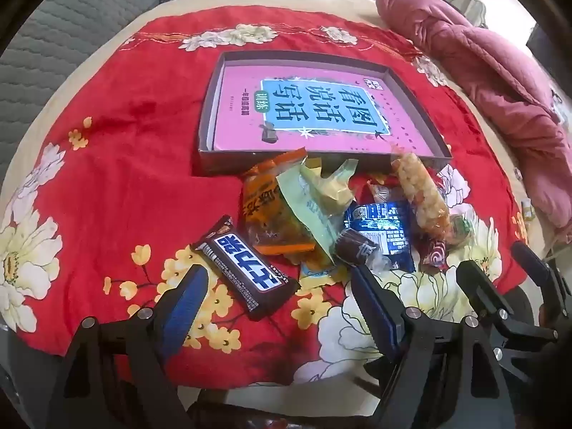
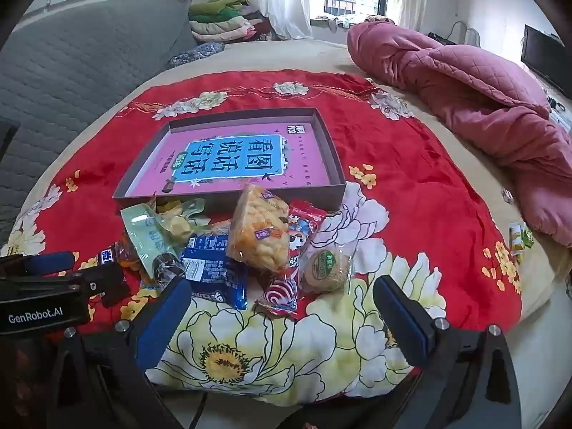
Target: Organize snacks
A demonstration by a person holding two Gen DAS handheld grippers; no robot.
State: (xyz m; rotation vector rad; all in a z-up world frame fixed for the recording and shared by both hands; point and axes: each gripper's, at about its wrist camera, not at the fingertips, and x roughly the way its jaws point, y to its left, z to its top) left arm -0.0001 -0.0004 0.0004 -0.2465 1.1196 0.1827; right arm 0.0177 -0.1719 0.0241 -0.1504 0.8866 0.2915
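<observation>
You've got a red floral cloth (image 2: 411, 178) spread over the bed with a shallow box (image 2: 338, 164) on it, pink book inside. The snack pile (image 2: 257, 239) sits just in front of the box, brown chocolate bar (image 1: 246, 268) at its left edge. Your left gripper (image 1: 279, 286) and right gripper (image 2: 282, 307) both hang wide apart over it, nothing held.

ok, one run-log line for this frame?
phase: start | left gripper: open, over chocolate bar | right gripper: open, empty | snacks: piled beside box | box: no snacks
</observation>
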